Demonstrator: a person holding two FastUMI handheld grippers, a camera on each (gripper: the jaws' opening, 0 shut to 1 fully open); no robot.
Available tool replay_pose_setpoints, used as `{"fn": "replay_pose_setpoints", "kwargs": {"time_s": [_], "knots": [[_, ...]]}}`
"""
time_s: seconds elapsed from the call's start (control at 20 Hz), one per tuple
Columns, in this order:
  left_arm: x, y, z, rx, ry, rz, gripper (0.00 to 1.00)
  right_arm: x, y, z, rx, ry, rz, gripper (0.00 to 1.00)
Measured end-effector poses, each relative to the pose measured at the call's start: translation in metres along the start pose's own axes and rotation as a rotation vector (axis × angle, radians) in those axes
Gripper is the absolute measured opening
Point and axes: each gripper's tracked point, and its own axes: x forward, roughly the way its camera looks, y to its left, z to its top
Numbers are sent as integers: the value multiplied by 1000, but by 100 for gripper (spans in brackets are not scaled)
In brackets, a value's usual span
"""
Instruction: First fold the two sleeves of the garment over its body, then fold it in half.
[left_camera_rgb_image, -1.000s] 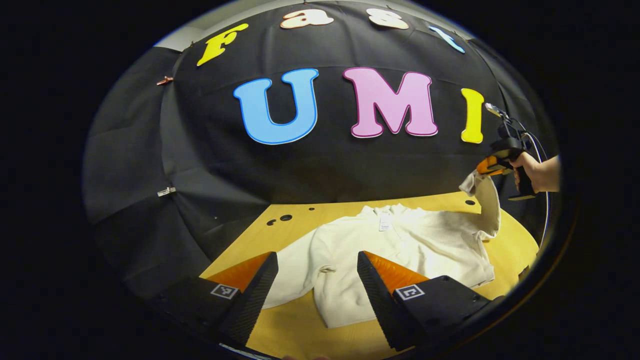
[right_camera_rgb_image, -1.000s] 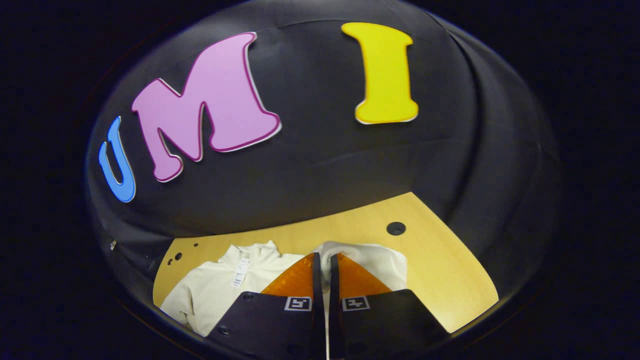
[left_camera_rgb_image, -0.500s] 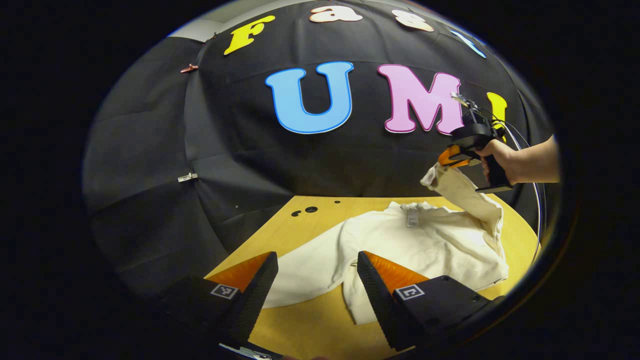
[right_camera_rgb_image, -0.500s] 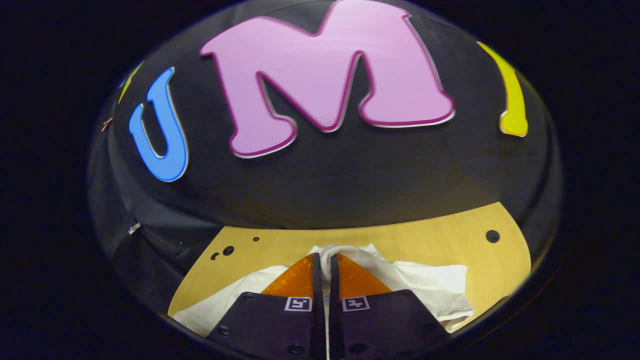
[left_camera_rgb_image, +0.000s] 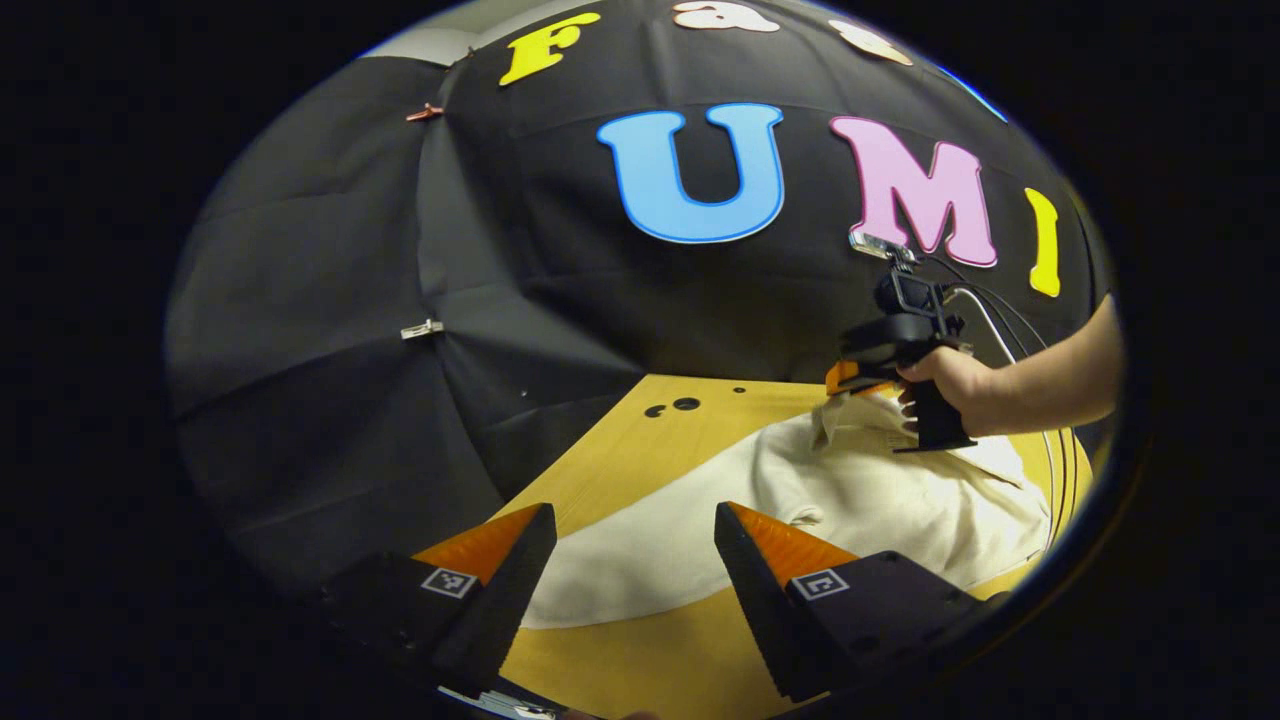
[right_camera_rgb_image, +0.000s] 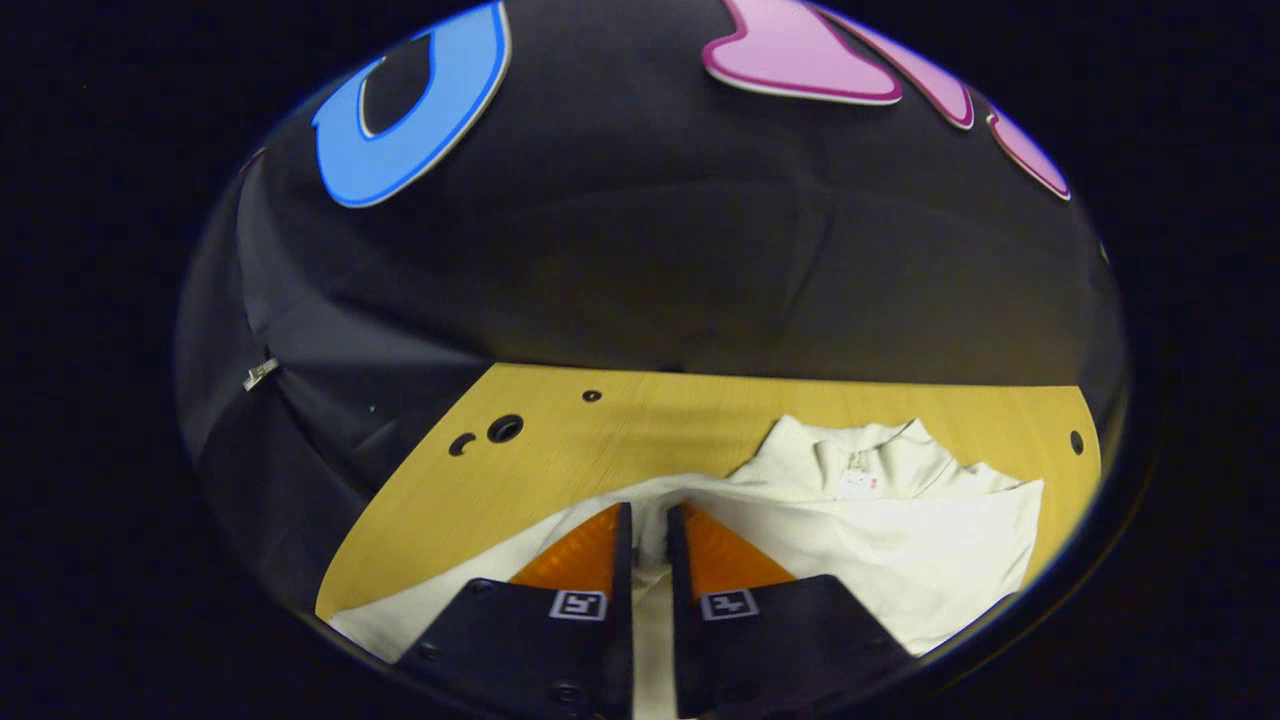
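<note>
Two hand-held grippers work over one wooden tabletop, which fills the lower middle of both views. On it lies the cream garment, spread across the lower right of the left gripper view, its collar toward the black cloth wall at the back. Its long axis runs from that collar down toward the lower edge of the frame.

In the right gripper view, the right sleeve is pinched in the right hand-held gripper, whose fingers are pressed together on a fold of cloth low over the body of the garment, lower centre of the frame. In the left gripper view that same tool and the hand holding it sit at right of centre, over the collar end.

The left hand-held gripper hangs spread and empty at the bottom of its view. The left sleeve lies flat directly ahead between its fingers, reaching toward the lower left. By my judgement this one is the nearer to that sleeve, so the next fold is its to make, across toward the right.
</note>
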Motion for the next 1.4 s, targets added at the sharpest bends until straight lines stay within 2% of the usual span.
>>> {"fn": "replay_pose_setpoints", "kwargs": {"time_s": [0.1, 0.2, 0.25, 0.55, 0.85, 1.0, 1.15, 1.2, 1.25, 1.4], "knots": [[3, 16, -4, -5, 7, 32, 98, -1, 13, -19, -11, 17, 33, 48], [7, 34, -13, -16, 19, 63, 98, -14, 4, -26, -36, 3, 24, 84], [10, 42, -15, -24, 27, 78, 98, -22, -3, -26, -34, 1, 18, 98], [23, 90, -67, -110, 126, 187, 98, -83, -89, 5, 37, -89, -93, 99], [44, 128, -125, -140, 228, 280, 98, -162, -221, 9, 98, -149, -296, 99], [56, 128, -141, -115, 262, 259, 98, -211, -280, 0, 136, -164, -388, 99], [64, 126, -158, -141, 308, 256, 99, -255, -326, -14, 152, -177, -461, 99], [67, 127, -168, -150, 330, 269, 94, -268, -340, -21, 158, -175, -484, 99], [67, 124, -178, -164, 367, 275, 98, -281, -353, -28, 173, -167, -509, 99], [69, 118, -175, -192, 336, 275, 98, -317, -379, -48, 219, -162, -561, 99]]}}
